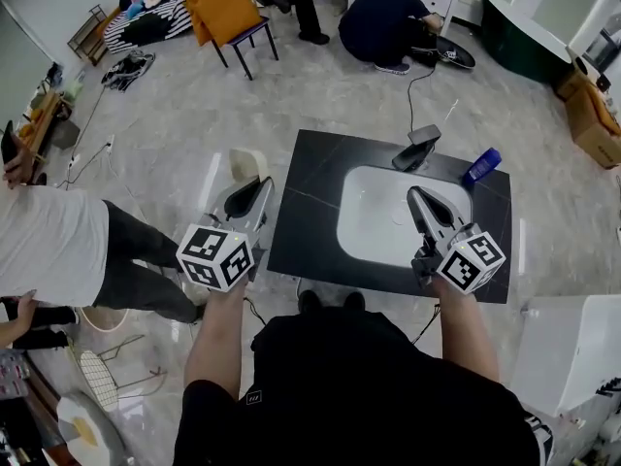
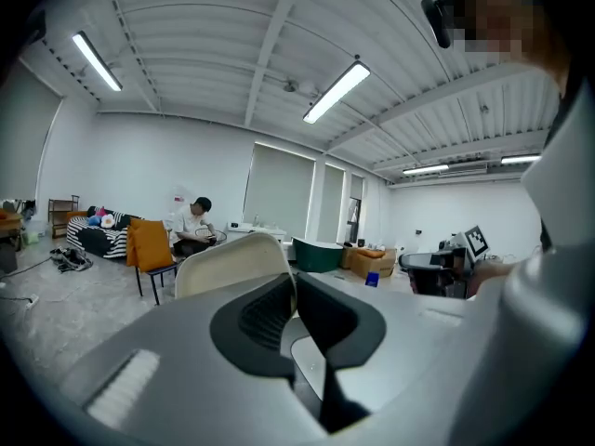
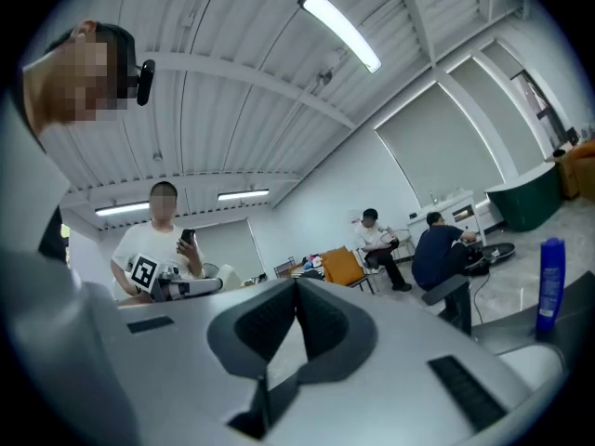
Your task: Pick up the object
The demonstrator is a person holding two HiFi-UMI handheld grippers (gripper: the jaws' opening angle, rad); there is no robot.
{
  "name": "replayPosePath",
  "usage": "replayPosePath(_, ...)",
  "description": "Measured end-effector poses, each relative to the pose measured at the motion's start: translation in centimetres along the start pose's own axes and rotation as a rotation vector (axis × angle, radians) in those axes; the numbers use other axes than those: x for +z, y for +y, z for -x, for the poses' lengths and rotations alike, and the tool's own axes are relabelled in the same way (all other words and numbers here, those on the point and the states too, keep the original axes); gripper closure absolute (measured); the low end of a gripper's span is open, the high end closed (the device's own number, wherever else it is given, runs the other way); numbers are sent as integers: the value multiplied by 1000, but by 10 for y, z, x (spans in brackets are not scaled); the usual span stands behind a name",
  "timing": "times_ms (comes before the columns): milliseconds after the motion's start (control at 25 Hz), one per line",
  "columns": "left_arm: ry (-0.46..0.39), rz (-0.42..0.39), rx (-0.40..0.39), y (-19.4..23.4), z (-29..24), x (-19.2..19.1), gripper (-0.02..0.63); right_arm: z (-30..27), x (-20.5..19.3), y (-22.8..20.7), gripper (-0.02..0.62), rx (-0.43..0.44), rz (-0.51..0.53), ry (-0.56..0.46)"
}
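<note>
Jaws of the left hand-held gripper [image 2: 295, 279] are clenched on the thin edge of a cream object [image 2: 229, 264], a curved, shell-like piece that stands up past the fingertips. In the head view this gripper sits left of centre, its marker cube toward the bottom. The cream object is at its tip, over the grey floor [image 1: 320, 85], just left of the upper left corner of the black worktop [image 1: 303, 223].

The right hand-held gripper [image 3: 296, 284] is clenched with nothing in it, its two pads pressed together. In the head view it sits right of centre, with its tip over the white basin [image 1: 374, 226] sunk into the worktop.

A black tap [image 1: 419, 147] stands at the basin's upper edge. A blue bottle [image 1: 482, 166] lies on the worktop's upper right part, apart from both grippers.

Farther out, along the top of the head view, an orange-cushioned chair [image 1: 229, 12] stands at upper left. A person in dark clothes [image 1: 381, 22] crouches on the floor at upper centre. At the left edge stands a person in a white shirt [image 1: 47, 244]. A cardboard box [image 1: 588, 124] shows at the upper right edge.
</note>
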State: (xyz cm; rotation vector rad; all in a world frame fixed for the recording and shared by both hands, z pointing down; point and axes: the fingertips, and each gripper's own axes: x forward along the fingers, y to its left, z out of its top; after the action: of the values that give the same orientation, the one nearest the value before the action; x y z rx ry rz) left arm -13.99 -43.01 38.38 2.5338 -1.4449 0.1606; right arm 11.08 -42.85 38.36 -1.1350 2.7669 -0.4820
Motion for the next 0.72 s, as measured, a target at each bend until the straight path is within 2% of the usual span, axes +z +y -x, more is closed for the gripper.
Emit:
replayPosePath(360, -69, -56, 16, -4, 8, 27, 574, -12, 22, 14, 583, 34, 143, -18)
replayPosePath(720, -103, -47, -1, 1, 9, 42, 574, -22, 31, 23, 583, 55, 146, -35)
